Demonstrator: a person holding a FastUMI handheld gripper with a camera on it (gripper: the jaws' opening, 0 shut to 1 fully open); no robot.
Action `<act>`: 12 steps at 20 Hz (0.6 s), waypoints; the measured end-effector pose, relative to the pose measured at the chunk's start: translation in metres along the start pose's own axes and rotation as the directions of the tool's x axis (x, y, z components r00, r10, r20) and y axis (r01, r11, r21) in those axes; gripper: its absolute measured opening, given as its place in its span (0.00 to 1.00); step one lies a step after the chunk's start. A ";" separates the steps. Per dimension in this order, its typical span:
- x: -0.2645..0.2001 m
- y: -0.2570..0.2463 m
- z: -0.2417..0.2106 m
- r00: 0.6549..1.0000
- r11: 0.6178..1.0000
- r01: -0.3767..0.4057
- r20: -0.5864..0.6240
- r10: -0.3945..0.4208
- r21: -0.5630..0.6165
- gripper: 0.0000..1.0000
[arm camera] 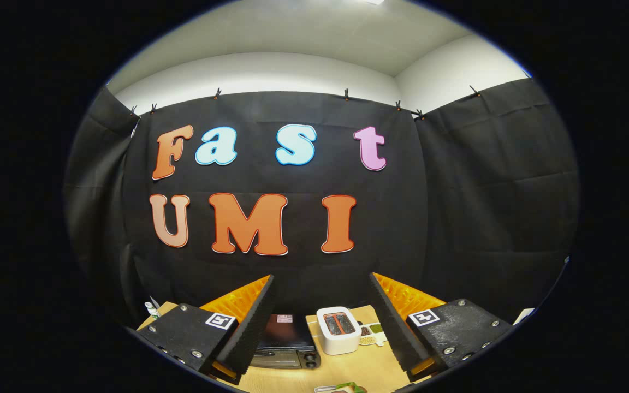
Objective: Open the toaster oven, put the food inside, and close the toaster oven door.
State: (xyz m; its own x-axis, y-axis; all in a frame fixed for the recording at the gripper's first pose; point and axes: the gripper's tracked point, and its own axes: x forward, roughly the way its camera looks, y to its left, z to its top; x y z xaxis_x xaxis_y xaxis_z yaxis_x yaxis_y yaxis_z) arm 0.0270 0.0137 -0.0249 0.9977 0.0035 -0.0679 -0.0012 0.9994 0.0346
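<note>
The left finger of the claw (322,319) covers the left part of the toaster oven (287,344), so whether its door is shut cannot be told. The food (347,388) on the table (369,368) is cut off at the near edge. The small tray (372,333) behind the white toaster (339,329) is too small to make out

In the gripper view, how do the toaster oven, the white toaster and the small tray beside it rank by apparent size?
1. Toaster oven, partly hidden by a finger.
2. White toaster.
3. Small tray.
The open fingers frame all three.
</note>
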 end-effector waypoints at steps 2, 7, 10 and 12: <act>0.004 0.012 -0.013 1.000 1.000 -0.018 -0.022 0.018 0.016 0.99; 0.019 0.049 -0.046 0.998 0.998 -0.048 -0.049 0.049 0.027 0.99; 0.034 0.078 -0.069 0.995 0.996 -0.084 -0.045 0.084 -0.001 0.99; 0.044 0.095 -0.093 0.992 0.994 -0.111 -0.062 0.110 -0.016 0.99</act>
State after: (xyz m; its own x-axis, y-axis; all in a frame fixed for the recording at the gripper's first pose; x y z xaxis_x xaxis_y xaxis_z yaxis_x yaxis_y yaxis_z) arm 0.0642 0.1118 -0.1172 0.9853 0.1154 -0.1257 -0.1131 0.9933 0.0255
